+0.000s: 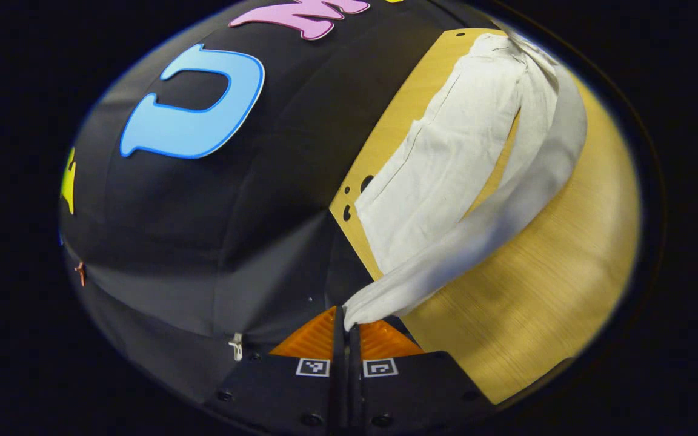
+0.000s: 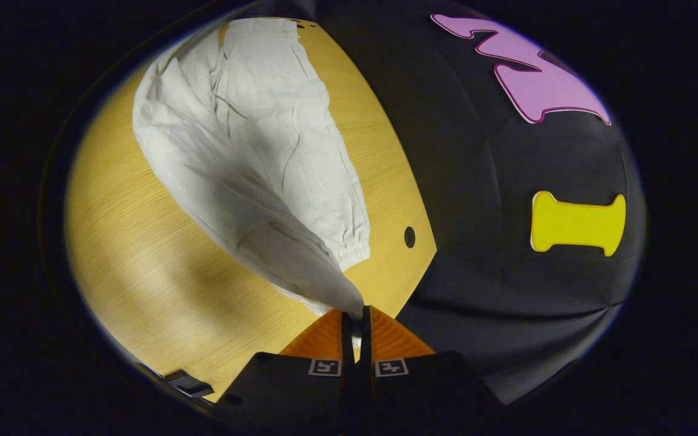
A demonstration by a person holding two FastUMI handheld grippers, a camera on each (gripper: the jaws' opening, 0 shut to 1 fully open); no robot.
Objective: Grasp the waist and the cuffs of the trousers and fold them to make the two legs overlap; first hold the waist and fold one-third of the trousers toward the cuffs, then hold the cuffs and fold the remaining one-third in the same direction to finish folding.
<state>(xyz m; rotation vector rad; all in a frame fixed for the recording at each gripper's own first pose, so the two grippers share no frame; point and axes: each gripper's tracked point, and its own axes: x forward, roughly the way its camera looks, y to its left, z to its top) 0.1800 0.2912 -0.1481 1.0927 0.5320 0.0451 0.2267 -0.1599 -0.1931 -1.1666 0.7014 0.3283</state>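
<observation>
White trousers [image 1: 446, 175] lie on a light wooden table [image 1: 543, 290]. In the left gripper view one part of the cloth rests flat by the table's far edge, and another part rises in a taut band down to my left gripper [image 1: 347, 320], which is shut on its end. In the right gripper view the trousers [image 2: 252, 151] spread across the table [image 2: 143, 260], with an elastic cuff [image 2: 355, 245] lying flat near the edge. A lifted fold of cloth runs down to my right gripper [image 2: 356, 315], which is shut on it.
The table's edge meets the black cloth wall [image 1: 216, 230] close to both grippers. Small round holes [image 1: 358, 184] pierce the tabletop near that edge, one hole [image 2: 409, 237] beside the cuff. A dark object [image 2: 188, 383] sits at the table's near edge.
</observation>
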